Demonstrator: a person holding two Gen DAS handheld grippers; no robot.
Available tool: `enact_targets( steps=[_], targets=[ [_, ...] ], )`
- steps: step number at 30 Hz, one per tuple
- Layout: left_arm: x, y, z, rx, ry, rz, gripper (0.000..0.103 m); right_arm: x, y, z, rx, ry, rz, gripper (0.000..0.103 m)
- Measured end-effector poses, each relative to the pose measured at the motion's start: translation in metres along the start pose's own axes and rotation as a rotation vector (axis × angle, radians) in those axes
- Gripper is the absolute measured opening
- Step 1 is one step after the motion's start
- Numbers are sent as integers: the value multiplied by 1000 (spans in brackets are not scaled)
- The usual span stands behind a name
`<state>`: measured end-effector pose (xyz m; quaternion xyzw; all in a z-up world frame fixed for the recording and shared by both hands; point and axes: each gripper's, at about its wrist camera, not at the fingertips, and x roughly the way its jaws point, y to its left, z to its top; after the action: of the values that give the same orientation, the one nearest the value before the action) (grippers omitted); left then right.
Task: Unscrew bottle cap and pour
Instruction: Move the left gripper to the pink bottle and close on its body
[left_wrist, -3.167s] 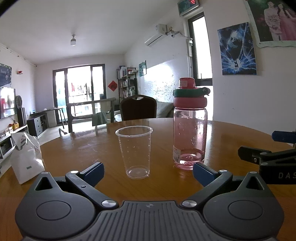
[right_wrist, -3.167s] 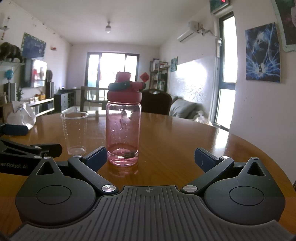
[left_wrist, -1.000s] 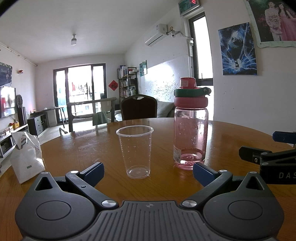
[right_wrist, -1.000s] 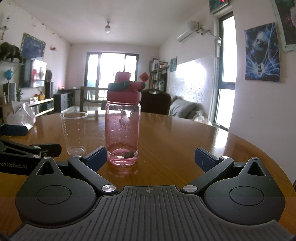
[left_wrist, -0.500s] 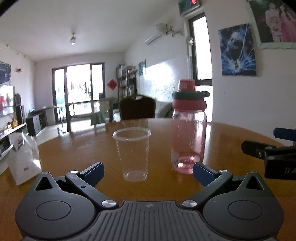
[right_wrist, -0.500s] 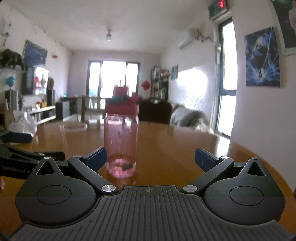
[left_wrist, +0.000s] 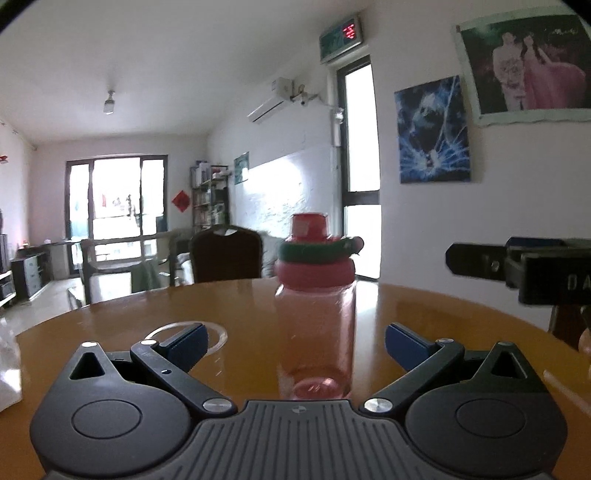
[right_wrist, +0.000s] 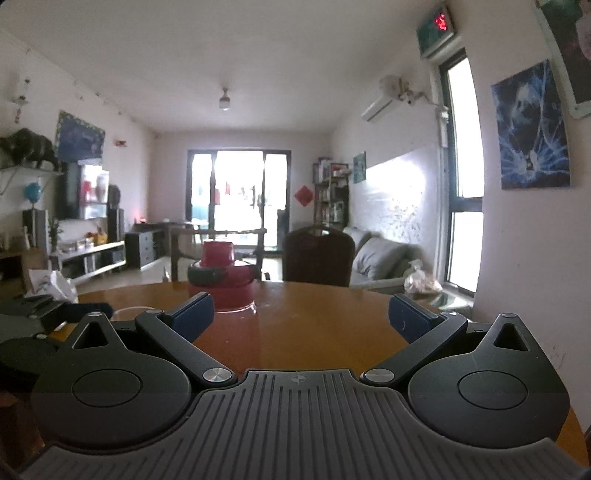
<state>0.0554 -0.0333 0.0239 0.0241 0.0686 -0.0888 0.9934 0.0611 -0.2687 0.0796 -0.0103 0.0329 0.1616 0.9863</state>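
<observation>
A: Which way is the bottle (left_wrist: 314, 325) standing?

B: Upright on the tabletop (left_wrist: 413, 314), long axis vertical, cap (left_wrist: 314, 260) at the top. It sits straight ahead of my left claw (left_wrist: 295, 341), between the two spread fingers but clear of both pads. My right claw (right_wrist: 301, 315) is higher and also spread wide, holding nothing; from there the bottle shows left of centre, half hidden behind the left finger.

A: Anything near it?

B: A cup (left_wrist: 186, 334) just left of the bottle, only its rim showing behind my left claw's finger. A white bag (right_wrist: 55, 282) lies at the tabletop's far left edge, and a dark chair (left_wrist: 225, 254) stands beyond the far edge.

A: Materials?

B: The bottle is a see-through pink cylinder; its cap is opaque pink with a green band and a stubby spout. The cup is thin clear plastic. The tabletop is round, glossy brown wood.
</observation>
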Motion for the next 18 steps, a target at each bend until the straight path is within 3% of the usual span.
enact_targets(
  steps=[3,15,18],
  targets=[
    [17,-9,3,27,16,3,102,6,-3,2,-8,-2,-7,103],
    [70,-14,5,-26,66,31,100,27,-28,7,31,-9,-25,103],
    [78,-11,2,-38,73,32,95,32,-34,5,37,5,-23,103]
  ],
)
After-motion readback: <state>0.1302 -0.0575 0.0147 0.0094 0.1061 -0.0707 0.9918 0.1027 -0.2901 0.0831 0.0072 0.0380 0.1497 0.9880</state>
